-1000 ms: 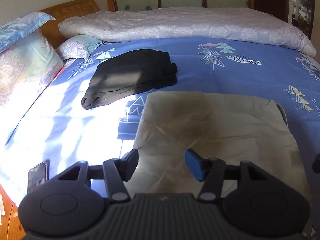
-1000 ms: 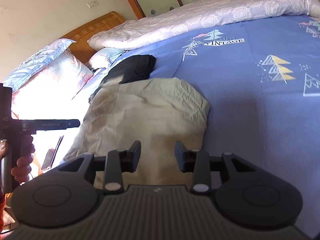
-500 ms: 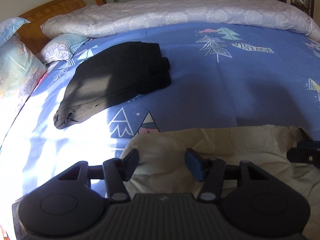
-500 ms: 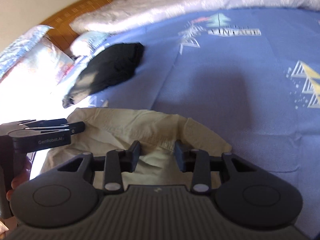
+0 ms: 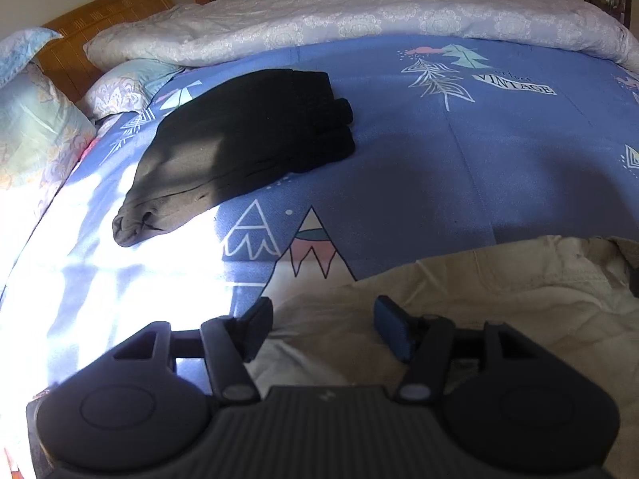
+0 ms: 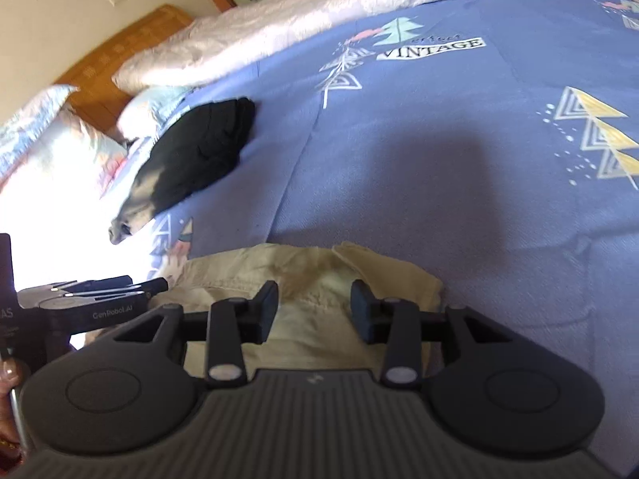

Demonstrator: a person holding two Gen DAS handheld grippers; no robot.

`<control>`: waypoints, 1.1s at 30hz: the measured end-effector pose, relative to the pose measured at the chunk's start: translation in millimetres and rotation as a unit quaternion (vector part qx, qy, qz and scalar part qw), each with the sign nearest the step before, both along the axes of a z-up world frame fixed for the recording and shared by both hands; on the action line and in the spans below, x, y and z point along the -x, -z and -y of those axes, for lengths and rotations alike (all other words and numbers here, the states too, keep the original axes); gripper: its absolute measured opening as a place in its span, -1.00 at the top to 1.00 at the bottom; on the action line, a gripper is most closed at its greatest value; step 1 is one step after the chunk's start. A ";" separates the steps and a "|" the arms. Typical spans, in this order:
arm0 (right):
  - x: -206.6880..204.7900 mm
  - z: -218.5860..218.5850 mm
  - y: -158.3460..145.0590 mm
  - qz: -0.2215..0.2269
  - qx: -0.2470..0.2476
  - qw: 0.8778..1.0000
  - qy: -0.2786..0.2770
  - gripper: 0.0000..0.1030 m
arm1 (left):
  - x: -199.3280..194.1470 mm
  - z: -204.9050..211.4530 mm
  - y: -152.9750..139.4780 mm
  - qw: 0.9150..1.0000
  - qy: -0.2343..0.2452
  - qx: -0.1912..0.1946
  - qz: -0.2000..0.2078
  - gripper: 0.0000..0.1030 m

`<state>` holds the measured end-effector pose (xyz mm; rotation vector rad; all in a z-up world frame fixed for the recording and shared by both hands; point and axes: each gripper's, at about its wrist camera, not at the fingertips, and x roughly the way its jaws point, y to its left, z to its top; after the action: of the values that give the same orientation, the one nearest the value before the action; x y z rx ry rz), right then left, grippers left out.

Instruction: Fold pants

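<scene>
Beige pants (image 5: 499,303) lie folded on the blue bedspread close in front of both grippers. My left gripper (image 5: 323,325) is open and empty over the pants' left edge. My right gripper (image 6: 313,307) is open and empty over the pants (image 6: 319,279), near their far right corner. The left gripper also shows in the right wrist view (image 6: 100,291), at the pants' left side.
Folded black pants (image 5: 247,139) lie farther back on the left of the blue bedspread (image 5: 479,159). A rolled white quilt (image 5: 359,16) runs along the far side. Pillows (image 5: 36,135) and a wooden headboard (image 5: 100,12) stand at the left.
Both grippers have moved forward over the beige pants, whose far edge now lies much nearer the fingers. Both stay open.
</scene>
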<state>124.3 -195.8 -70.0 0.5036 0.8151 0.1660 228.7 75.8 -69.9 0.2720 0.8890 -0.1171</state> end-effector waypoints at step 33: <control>91.5 -25.3 25.4 -0.070 -0.135 0.987 -0.058 -0.57 | 72.0 -108.5 36.2 0.949 0.039 0.277 -0.147 -0.94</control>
<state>32.9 -170.5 -95.4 0.7284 0.9656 0.3554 156.7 184.2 -106.1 -0.2435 1.1015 -0.4831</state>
